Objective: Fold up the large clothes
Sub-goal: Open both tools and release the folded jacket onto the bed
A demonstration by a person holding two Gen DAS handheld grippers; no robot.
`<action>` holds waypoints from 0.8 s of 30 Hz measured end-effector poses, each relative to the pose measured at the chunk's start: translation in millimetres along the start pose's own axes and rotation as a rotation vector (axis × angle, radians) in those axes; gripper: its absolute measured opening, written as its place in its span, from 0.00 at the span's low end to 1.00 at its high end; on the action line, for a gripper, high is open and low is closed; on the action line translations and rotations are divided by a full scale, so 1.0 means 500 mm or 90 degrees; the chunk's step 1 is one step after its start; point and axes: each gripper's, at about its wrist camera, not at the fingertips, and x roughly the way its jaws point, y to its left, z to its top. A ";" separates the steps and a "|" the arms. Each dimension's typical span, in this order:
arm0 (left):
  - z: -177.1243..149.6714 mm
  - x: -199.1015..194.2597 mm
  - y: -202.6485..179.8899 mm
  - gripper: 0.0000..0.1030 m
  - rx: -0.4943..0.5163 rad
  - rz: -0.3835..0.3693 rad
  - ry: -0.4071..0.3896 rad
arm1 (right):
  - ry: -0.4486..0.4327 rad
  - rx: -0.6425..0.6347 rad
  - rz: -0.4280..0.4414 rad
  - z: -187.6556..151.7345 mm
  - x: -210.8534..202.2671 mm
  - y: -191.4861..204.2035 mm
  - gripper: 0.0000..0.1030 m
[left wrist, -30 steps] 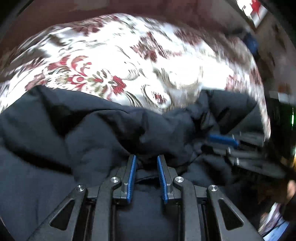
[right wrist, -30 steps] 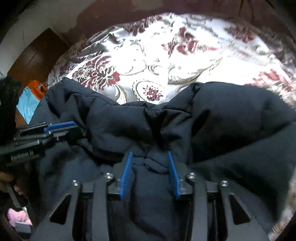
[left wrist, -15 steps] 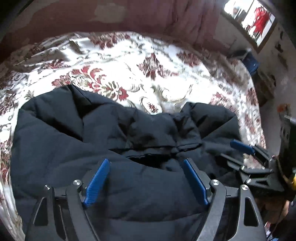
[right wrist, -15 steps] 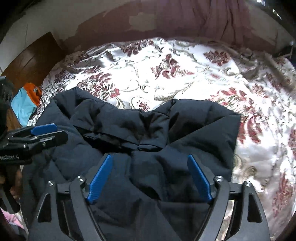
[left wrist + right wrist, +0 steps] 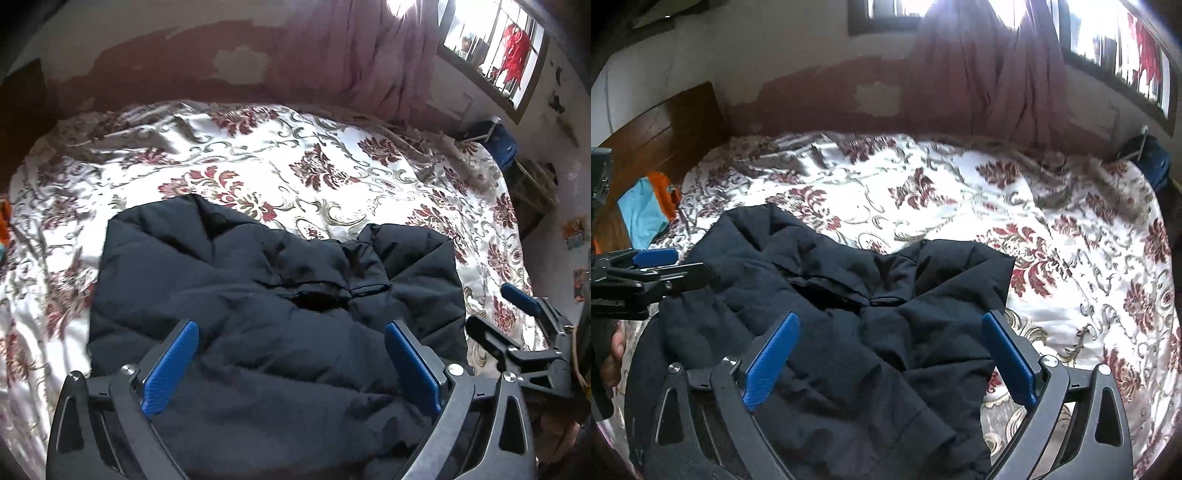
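Note:
A dark navy padded jacket (image 5: 266,295) lies folded in a bunched rectangle on the floral bedspread (image 5: 295,158); it also fills the lower middle of the right wrist view (image 5: 849,317). My left gripper (image 5: 291,332) is open and empty, raised above the jacket's near part. My right gripper (image 5: 890,325) is open and empty too, above the jacket's near right part. The right gripper shows at the right edge of the left wrist view (image 5: 517,314), the left gripper at the left edge of the right wrist view (image 5: 661,266).
The bed's white and red floral cover (image 5: 1034,229) spreads beyond the jacket. A wooden headboard (image 5: 665,133) and a blue and orange cloth (image 5: 646,210) are at the left. A pink curtain (image 5: 997,74) and windows (image 5: 491,55) are behind.
Both grippers let go of the jacket, opened wide, and pulled up and back. The jacket now lies on the bed.

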 end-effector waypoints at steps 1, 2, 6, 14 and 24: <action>-0.008 -0.012 -0.001 0.99 0.004 0.009 -0.007 | -0.011 -0.002 -0.001 -0.007 -0.016 0.007 0.94; -0.016 -0.021 -0.002 0.99 0.007 0.015 -0.013 | -0.021 -0.003 -0.001 -0.015 -0.031 0.014 0.94; -0.062 -0.060 0.006 0.99 0.003 0.020 -0.026 | -0.051 0.004 -0.009 -0.055 -0.090 0.040 0.94; -0.137 -0.114 0.040 0.99 -0.027 0.040 -0.028 | -0.050 0.025 -0.040 -0.145 -0.175 0.085 0.94; -0.242 -0.211 0.051 0.99 0.021 0.064 -0.055 | -0.042 0.041 -0.077 -0.247 -0.287 0.128 0.94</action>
